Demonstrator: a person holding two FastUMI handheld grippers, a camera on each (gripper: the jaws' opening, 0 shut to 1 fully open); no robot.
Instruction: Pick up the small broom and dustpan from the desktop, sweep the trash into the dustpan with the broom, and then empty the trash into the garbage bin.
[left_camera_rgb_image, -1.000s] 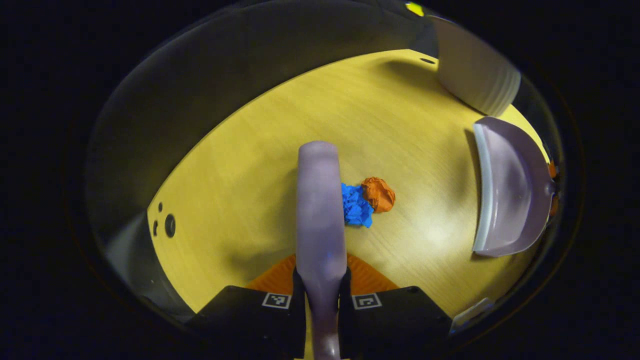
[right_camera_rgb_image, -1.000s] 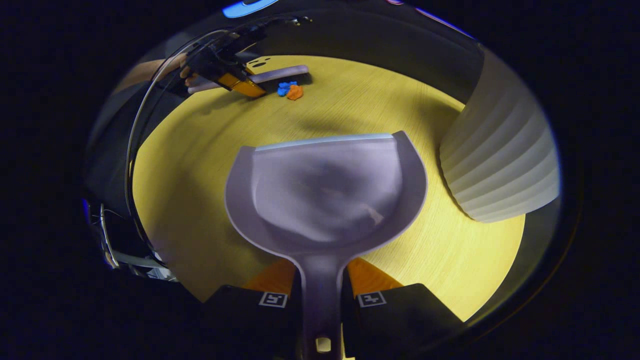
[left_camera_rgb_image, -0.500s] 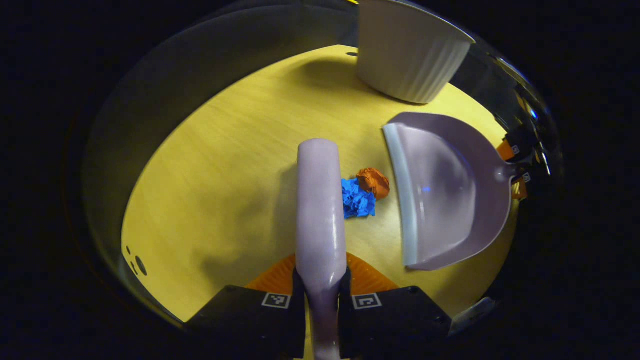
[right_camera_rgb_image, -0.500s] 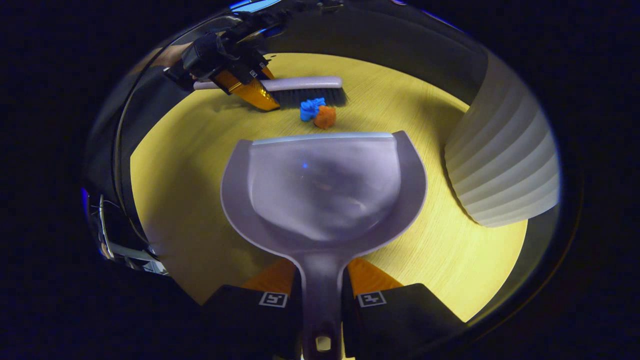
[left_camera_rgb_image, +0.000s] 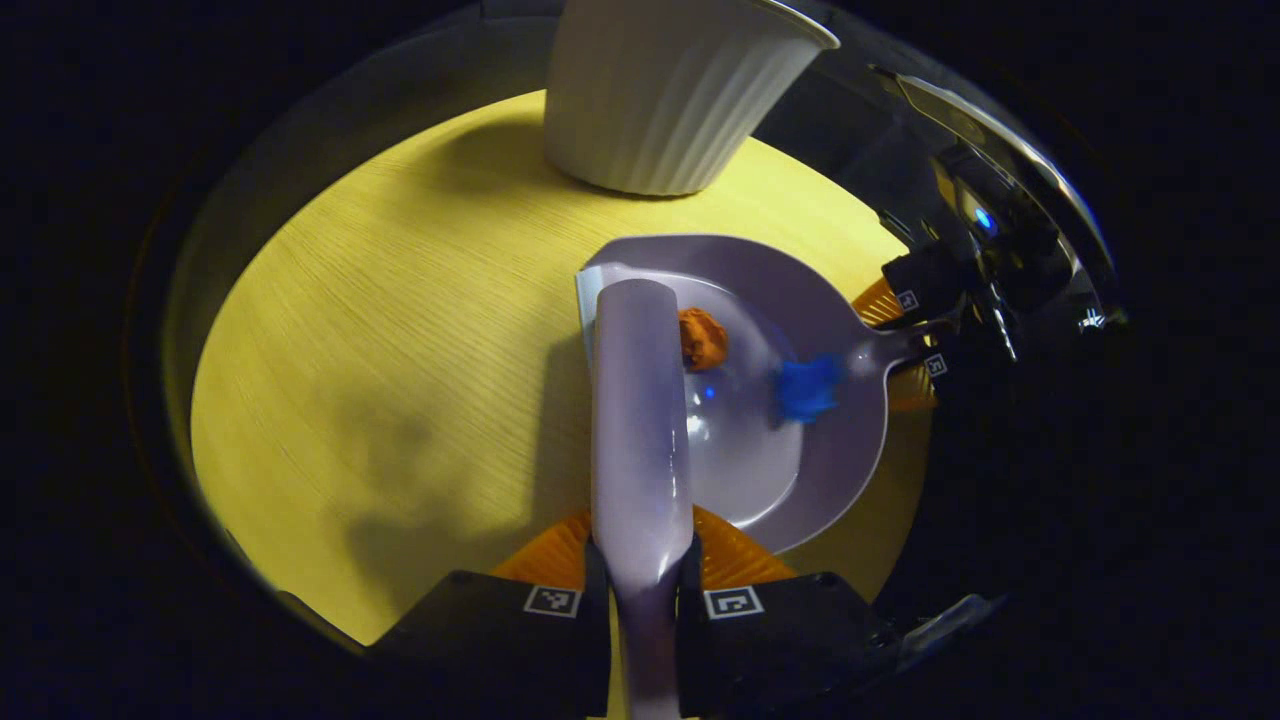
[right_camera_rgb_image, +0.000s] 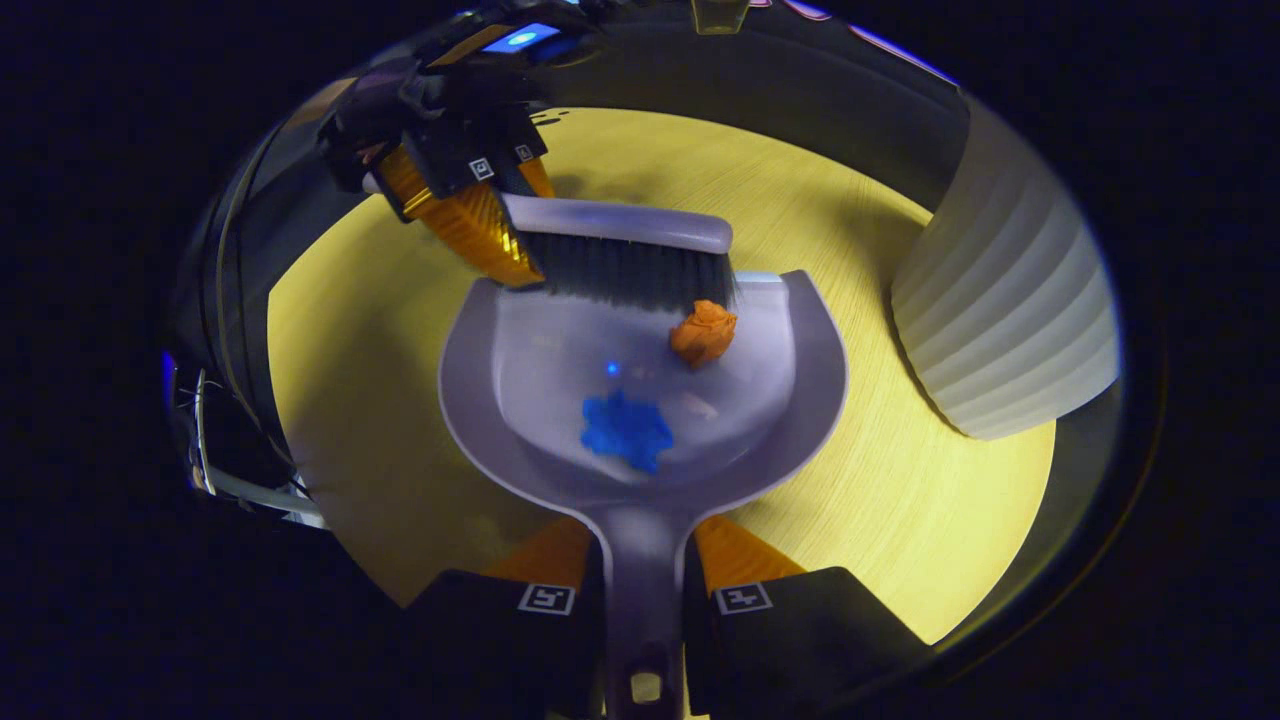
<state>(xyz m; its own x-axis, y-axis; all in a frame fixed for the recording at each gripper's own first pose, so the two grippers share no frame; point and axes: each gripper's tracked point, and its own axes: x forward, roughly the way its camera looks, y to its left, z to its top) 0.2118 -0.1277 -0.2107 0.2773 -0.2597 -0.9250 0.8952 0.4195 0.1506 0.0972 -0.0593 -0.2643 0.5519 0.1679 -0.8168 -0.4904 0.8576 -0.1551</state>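
dustpan (right_camera_rgb_image: 640, 400) flat on counter (left_camera_rgb_image: 400, 330), holding 2 scraps: blue paper wad (right_camera_rgb_image: 628, 430) deep inside, orange paper wad (right_camera_rgb_image: 704, 333) near lip | broom (right_camera_rgb_image: 625, 255) bristles at lip, touching orange | left hand-held gripper (left_camera_rgb_image: 643, 600) clamped on broom handle, right hand-held gripper (right_camera_rgb_image: 643, 595) clamped on dustpan handle | 1 white ribbed bin (left_camera_rgb_image: 670, 90) just beyond dustpan

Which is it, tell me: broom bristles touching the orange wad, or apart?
Touching: the right gripper view shows the broom bristles pressed on the orange wad inside the dustpan.

Two paper scraps (right_camera_rgb_image: 628, 430) in dustpan (right_camera_rgb_image: 810, 380)
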